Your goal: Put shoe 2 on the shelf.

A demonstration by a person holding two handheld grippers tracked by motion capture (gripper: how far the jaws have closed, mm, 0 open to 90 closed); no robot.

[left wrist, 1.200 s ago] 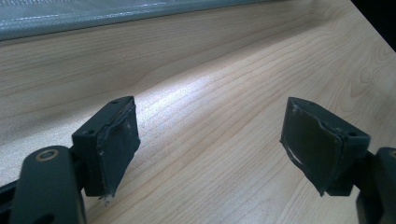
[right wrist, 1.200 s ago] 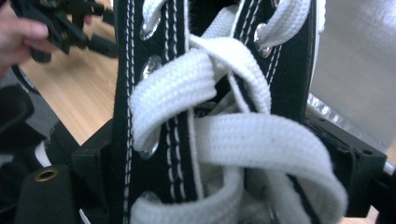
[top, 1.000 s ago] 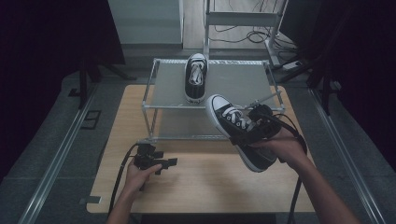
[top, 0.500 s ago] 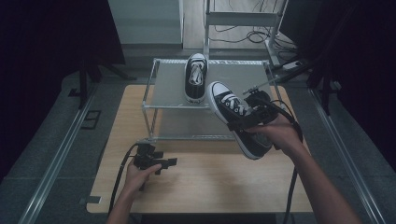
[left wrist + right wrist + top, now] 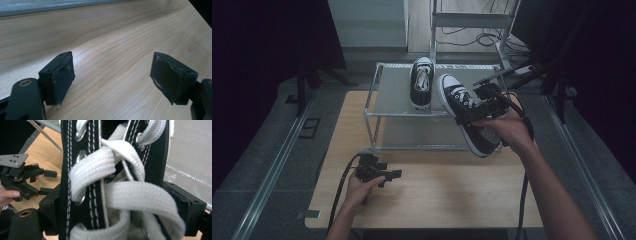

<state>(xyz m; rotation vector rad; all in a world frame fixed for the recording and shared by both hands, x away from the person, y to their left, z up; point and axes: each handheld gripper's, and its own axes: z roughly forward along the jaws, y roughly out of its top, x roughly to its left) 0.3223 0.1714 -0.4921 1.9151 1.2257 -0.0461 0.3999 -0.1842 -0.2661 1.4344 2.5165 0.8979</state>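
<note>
High view shows the right gripper (image 5: 476, 111) holding a black sneaker (image 5: 464, 120) tilted in the air at the rack's (image 5: 377, 90) front right edge, beside a second sneaker (image 5: 422, 82) on the top shelf. Right gripper view adds jaws clamped on its laced tongue. Left gripper (image 5: 112, 80) rests partly open, nothing between its jaws, over bare bench (image 5: 437, 195).

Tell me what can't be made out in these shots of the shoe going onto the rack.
- Held shoe: heel end hidden behind the right hand, high view.
- Right tool: pads covered by laces, right gripper view.
- Second shoe on the rack: markings too small, high view.
- Left tool: body cut off at the bottom edge, left gripper view.
</note>
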